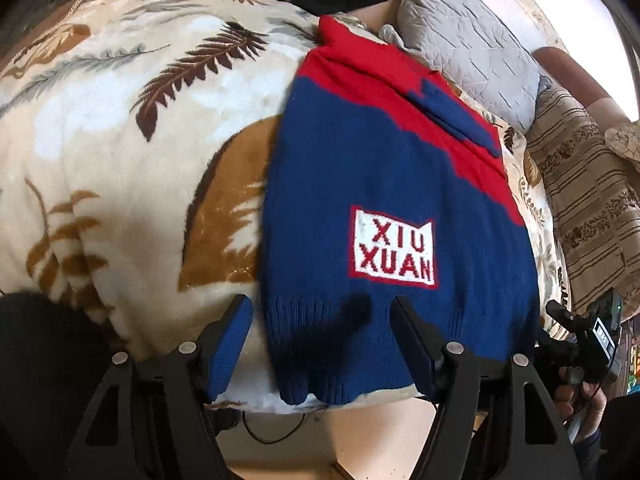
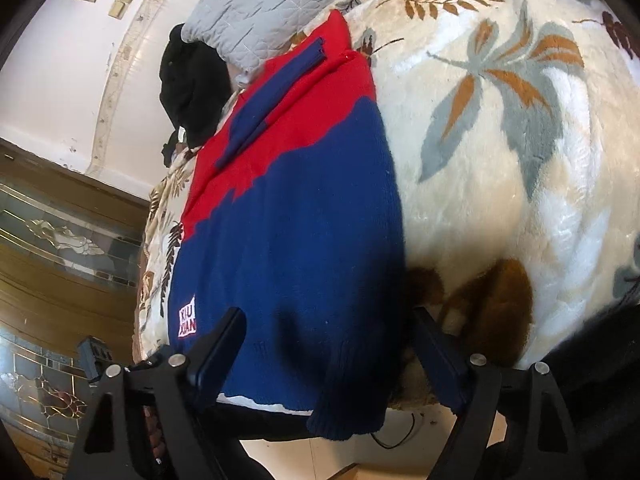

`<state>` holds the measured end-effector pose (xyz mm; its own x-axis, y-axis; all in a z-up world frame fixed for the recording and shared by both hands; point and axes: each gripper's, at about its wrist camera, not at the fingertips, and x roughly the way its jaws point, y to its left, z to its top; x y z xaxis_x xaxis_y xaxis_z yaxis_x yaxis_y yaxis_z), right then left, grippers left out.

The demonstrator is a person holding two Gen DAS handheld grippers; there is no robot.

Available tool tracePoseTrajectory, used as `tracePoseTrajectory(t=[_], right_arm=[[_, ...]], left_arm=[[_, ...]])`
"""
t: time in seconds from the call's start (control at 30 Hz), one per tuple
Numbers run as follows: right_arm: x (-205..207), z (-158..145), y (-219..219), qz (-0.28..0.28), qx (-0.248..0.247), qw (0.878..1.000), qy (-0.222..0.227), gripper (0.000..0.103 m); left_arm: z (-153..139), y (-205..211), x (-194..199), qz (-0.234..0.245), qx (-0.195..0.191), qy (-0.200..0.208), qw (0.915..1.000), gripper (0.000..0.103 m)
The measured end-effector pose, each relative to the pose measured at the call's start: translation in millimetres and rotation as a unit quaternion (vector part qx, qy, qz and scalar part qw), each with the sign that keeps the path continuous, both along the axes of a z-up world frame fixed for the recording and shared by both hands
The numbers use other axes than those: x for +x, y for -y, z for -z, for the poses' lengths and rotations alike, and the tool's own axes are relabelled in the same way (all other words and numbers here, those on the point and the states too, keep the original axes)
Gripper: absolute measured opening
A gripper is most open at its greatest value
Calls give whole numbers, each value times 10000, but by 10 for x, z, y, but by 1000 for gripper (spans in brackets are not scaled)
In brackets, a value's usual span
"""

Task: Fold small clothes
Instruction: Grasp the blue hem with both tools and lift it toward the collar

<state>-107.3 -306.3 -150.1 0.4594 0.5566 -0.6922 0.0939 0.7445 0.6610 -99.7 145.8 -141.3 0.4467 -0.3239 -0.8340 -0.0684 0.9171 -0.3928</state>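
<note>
Both claws, left claw (image 1: 320, 344) and right claw (image 2: 328, 352), gape wide at the lower-centre hem of the soft, floppy knit sweater (image 1: 380, 184) on the bed (image 1: 120, 152), so I judge the ribbed hem corners the best hold.

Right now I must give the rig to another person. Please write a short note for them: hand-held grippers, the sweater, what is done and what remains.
Left hand-held gripper: open, at the hem's left corner, holding nothing.
Right hand-held gripper: open, at the hem's other corner, holding nothing.
Sweater: blue and red, lying flat on the leaf-print blanket, hem hanging slightly over the near edge; one sleeve is folded across the red part.
Done: laid out, sleeve tucked in.
Left: grip the hem and fold the body up.
</note>
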Motion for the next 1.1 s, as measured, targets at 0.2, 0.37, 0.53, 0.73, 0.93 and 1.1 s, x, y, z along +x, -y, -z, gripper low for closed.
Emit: tracePoseTrajectory(t=[0.2,0.37,0.53,0.73,0.93,1.1], right_arm=[[36,25,-2,-29,-439,9985,-317,11],[-36,-312,56,-29,-505,9987,61,10],[-10,-89,90,-18,-328,9990,-295,45],[-15,-24,-86,-186,-507,9982,-262,60],[-25,-320,4,-172,-357,9992,-97,9],[61,-294,90,-152,-302,9993,-171,9]], left_arm=[[-20,60,67,-86,385,-62,9992,15],[-289,20,-35,-169,147,418,9989,8],[3,5,70,-323,149,-166,9992,13],[-47,162,110,-123,281,-12,9995,56],[-419,124,100,-178,124,519,9984,8],[-271,76,215,-165,118,257,9995,8]])
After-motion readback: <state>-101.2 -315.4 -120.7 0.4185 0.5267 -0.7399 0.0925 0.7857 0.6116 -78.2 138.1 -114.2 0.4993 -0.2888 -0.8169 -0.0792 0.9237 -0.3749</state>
